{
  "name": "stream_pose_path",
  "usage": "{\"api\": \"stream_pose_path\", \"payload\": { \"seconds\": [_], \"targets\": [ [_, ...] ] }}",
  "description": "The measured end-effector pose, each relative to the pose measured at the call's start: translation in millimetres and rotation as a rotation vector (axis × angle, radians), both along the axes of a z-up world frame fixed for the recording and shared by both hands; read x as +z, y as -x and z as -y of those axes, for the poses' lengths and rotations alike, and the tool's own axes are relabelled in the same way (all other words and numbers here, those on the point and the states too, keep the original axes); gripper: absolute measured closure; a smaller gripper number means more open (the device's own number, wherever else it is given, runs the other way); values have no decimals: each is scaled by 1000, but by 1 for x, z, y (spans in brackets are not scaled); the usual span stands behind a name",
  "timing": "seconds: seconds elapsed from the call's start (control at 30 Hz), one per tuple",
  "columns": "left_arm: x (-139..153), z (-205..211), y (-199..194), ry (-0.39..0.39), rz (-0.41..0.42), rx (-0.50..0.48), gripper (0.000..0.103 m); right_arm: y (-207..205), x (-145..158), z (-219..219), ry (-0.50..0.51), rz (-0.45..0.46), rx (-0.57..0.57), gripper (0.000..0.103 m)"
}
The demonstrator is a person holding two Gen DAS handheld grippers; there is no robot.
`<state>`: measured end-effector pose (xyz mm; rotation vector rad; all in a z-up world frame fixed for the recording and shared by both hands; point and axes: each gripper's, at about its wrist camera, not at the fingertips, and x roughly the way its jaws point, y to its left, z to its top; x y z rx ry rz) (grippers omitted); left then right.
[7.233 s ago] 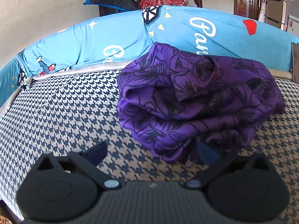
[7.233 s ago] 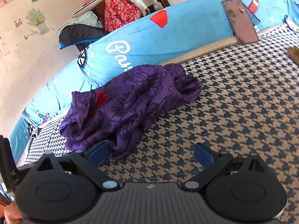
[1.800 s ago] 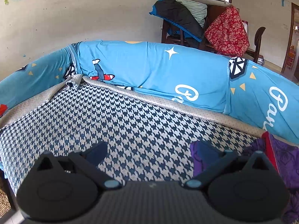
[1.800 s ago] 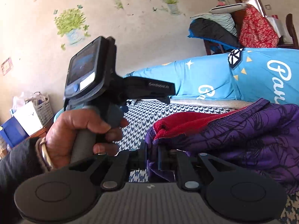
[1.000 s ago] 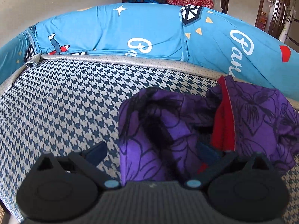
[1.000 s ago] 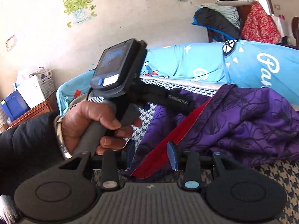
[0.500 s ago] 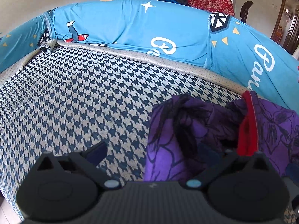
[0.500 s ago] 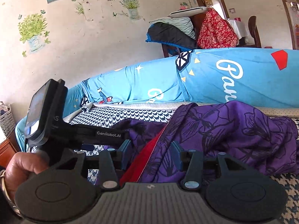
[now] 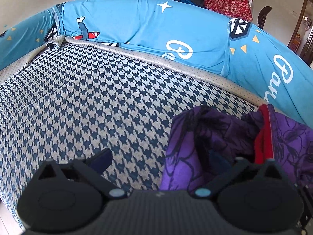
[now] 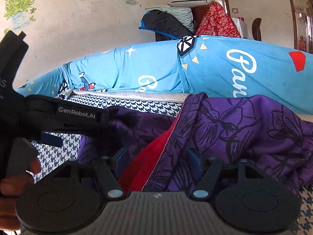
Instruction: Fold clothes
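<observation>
A purple flower-print garment [image 9: 219, 137] with a red lining [image 9: 263, 135] lies crumpled on the houndstooth mattress [image 9: 93, 90]. My left gripper [image 9: 158, 158] is open at its left edge. Its left finger [image 9: 100, 158] is over bare mattress and its right finger is buried in a purple fold. My right gripper [image 10: 156, 160] is open, and the garment's [image 10: 244, 129] red-lined hem [image 10: 144, 156] runs between its two blue pads without being pinched. In the right wrist view one finger of the left gripper [image 10: 78, 115] reaches into the cloth from the left.
A blue printed bolster [image 9: 156, 31] rims the mattress along the back. The person's hand [image 10: 13, 184] grips the left tool at the lower left. Piled clothes on furniture [image 10: 176, 23] stand behind the bed, by a wall with plant stickers [image 10: 17, 9].
My right gripper, shut on the hem 1.8 s ago, has let go and widened. The left gripper has shifted left, so the garment now fills only its right side.
</observation>
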<state>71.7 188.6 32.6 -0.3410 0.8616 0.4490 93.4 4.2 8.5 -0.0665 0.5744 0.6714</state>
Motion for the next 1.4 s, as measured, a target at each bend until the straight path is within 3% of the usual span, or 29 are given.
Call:
{"api": "stream_pose_path", "payload": {
  "seconds": [0.17, 0.3, 0.4, 0.6, 0.87, 0.97, 1.03, 1.13, 1.27, 1.4],
  "targets": [
    [1, 2, 0, -4, 1, -10, 0, -1, -5, -3, 23, 1, -30, 46],
    [3, 6, 1, -20, 10, -21, 0, -2, -1, 5, 6, -16, -50, 73],
    [5, 12, 2, -45, 20, -37, 0, 2, 4, 15, -24, -28, -72, 87],
    [6, 26, 8, -76, 45, -85, 0, 27, 21, 45, -58, 16, -166, 91],
    [-7, 56, 42, -15, 47, -174, 0, 78, 22, 108, -134, -60, -334, 92],
    [-12, 74, 59, -41, 47, -207, 0, 106, 18, 124, -124, -61, -365, 92],
    [-17, 86, 69, -55, 40, -229, 0, 125, 15, 134, -109, -58, -385, 100],
    [-28, 101, 83, -71, 18, -259, 0, 150, 5, 151, -78, -94, -407, 100],
    [-45, 114, 96, -73, -25, -248, 0, 165, -11, 172, -88, -182, -405, 100],
    [-64, 113, 101, -39, -74, -195, 0, 170, -8, 181, -77, -139, -397, 99]
  ]
}}
